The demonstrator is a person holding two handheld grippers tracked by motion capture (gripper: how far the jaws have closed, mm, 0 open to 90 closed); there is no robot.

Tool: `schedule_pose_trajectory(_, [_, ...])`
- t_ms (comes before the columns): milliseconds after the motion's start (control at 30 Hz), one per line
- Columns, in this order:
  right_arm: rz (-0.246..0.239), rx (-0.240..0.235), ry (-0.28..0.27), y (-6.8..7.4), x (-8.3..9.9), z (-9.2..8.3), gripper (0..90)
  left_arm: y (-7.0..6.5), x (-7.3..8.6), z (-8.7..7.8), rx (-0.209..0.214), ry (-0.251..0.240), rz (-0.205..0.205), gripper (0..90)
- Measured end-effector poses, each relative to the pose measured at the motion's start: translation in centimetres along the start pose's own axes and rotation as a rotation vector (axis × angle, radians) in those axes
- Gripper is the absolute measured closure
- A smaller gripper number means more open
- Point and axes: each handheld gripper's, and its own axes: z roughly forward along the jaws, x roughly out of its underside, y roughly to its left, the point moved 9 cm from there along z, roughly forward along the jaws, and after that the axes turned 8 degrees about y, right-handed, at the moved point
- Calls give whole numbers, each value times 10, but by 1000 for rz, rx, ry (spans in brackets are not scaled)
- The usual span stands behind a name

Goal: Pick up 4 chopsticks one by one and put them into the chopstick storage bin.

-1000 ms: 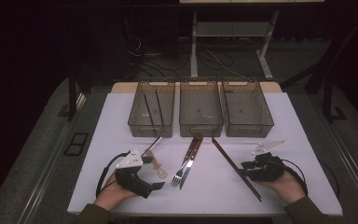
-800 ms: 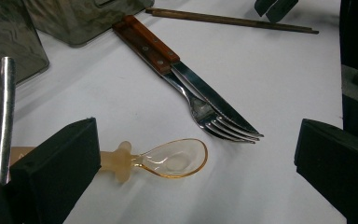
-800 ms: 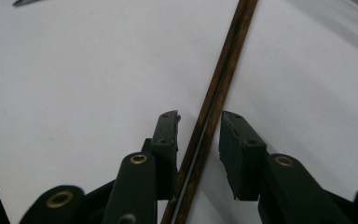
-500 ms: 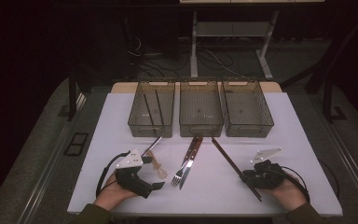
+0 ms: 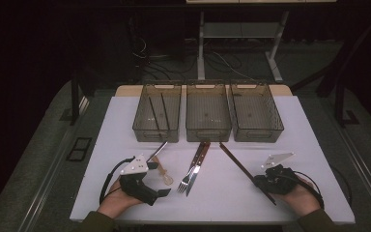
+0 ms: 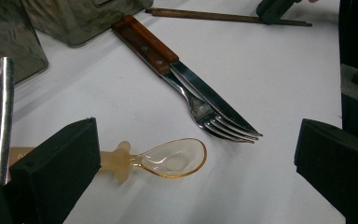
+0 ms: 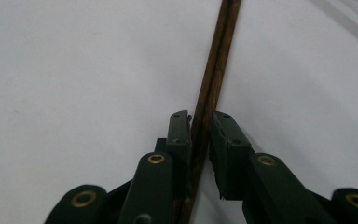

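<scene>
A white table (image 5: 101, 145) holds three clear bins in a row along its far side. The middle bin (image 5: 208, 113) serves here as the landmark. The left bin (image 5: 157, 116) beside it holds two dark sticks; the right bin (image 5: 256, 112) stands on its other side. Just in front of the middle bin, a wood-handled knife (image 5: 196, 164) and a fork (image 5: 187, 180) lie side by side, touching, tips toward the person. A pair of brown chopsticks (image 5: 239, 165) starts at the middle bin's near right corner and runs diagonally toward the person's right hand. The right gripper (image 5: 260, 182) sits over the near end of the chopsticks; its jaws have just been closing and now stand narrow, with the chopsticks (image 7: 212, 88) running between them, one jaw touching the wood, the other with a thin gap. In front of the left bin, well left of the knife, lie a metal handle (image 5: 157, 150) and a small amber plastic spoon (image 5: 163, 175). The left gripper (image 5: 155, 193) rests near the table's front edge by that spoon, jaws spread wide and holding nothing; the spoon (image 6: 175, 158) lies on the table ahead of them.
</scene>
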Motion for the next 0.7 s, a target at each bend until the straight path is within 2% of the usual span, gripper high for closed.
schedule_pose_trajectory(433, [32,47,-7,-35,7,-4,793,0,0,0,1,0,1,0])
schedule_pose_trajectory(600, [31,39,-10,-37,7,-4,792,0,0,0,2,0,1,0])
schedule_pose_trajectory(700, [40,29,-24,-37,5,-7,739,0,0,0,2,1,3,0])
